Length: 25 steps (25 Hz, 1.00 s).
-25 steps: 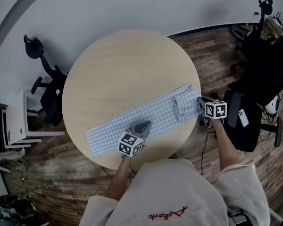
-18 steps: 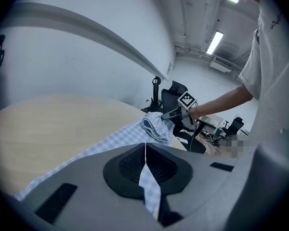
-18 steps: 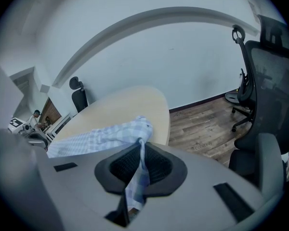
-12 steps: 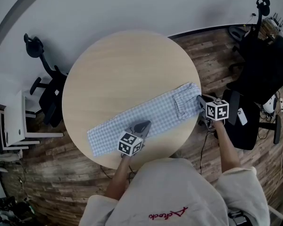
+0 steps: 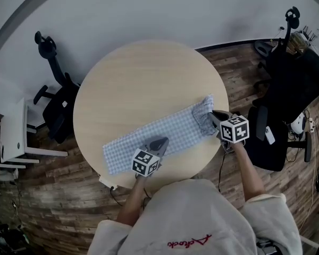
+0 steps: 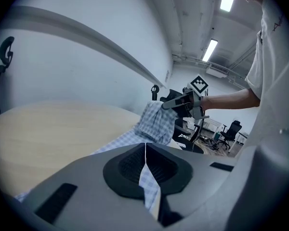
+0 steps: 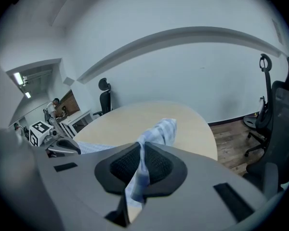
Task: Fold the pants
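Observation:
Blue-and-white checked pants [image 5: 162,134] lie stretched in a long strip across the near side of the round wooden table [image 5: 143,81]. My left gripper [image 5: 158,144] is shut on the near edge of the pants [image 6: 149,184] around their middle. My right gripper [image 5: 213,117] is shut on the right end of the pants [image 7: 139,170] and holds it lifted off the table, so the cloth bunches and hangs there. From the left gripper view the raised end [image 6: 156,121] droops below the right gripper [image 6: 176,101].
Black office chairs stand by the wall at the left [image 5: 56,97] and at the right [image 5: 290,84]. A white desk [image 5: 13,137] is at the far left. A phone [image 5: 266,135] lies on a dark seat at the right. The floor is wood planks.
My right gripper has lifted the right end of the pants and carried it inward over the table. The left gripper has shifted a little with the near edge still pinched.

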Motion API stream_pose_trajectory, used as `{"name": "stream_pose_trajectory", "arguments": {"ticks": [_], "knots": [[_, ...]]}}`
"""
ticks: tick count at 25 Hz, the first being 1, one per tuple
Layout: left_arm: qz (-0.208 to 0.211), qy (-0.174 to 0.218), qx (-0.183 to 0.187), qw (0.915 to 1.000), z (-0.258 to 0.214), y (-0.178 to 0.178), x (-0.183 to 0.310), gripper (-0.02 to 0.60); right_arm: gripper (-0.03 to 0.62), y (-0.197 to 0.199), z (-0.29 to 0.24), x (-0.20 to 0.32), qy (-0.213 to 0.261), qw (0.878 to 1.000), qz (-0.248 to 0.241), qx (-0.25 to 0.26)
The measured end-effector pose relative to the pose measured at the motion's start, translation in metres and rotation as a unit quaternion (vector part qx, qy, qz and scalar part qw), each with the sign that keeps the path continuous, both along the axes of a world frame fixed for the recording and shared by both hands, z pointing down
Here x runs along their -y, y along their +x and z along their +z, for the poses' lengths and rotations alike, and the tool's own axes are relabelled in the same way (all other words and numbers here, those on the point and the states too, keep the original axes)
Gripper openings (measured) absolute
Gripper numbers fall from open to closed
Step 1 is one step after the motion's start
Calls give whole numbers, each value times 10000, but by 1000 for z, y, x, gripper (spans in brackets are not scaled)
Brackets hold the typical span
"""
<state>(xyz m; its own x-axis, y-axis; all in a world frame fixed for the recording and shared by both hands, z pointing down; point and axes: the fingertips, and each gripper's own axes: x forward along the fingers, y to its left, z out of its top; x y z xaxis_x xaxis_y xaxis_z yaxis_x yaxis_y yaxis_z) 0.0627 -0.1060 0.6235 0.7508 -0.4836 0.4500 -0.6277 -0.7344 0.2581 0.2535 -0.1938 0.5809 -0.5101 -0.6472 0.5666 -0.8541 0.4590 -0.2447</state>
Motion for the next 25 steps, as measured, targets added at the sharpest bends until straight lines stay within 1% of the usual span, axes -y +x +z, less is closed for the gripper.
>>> {"name": "stream_pose_trajectory", "arguments": {"ticks": [5, 7, 9, 11, 13, 17, 19, 22, 25], "knots": [[-190, 70, -78, 9998, -8, -32, -9, 34, 52, -55, 0, -12, -20, 9993, -279, -259], [-275, 70, -107, 9995, -8, -46, -12, 34, 52, -76, 6, -14, -34, 9982, -389, -463], [-386, 56, -122, 9992, -8, -61, -16, 34, 52, -97, 14, -17, -21, 9955, -545, -777], [-496, 37, -119, 9987, -6, -75, -20, 34, 52, -116, 24, -21, 33, 9903, -747, -1168], [-607, 15, -108, 9981, -4, -88, -25, 34, 52, -135, 36, -26, 58, 9851, -932, -1447], [-865, -69, -70, 9962, 1, -117, -36, 34, 52, -170, 65, -39, -94, 9775, -1192, -1739], [-1003, -106, -54, 9949, 3, -129, -40, 34, 52, -182, 82, -46, -96, 9705, -1377, -1978], [-1182, -167, -24, 9928, 6, -143, -47, 34, 54, -194, 109, -59, -169, 9598, -1583, -2313], [-1316, -244, 6, 9910, 11, -154, -53, 34, 54, -203, 137, -68, -328, 9559, -1620, -2429]]}}
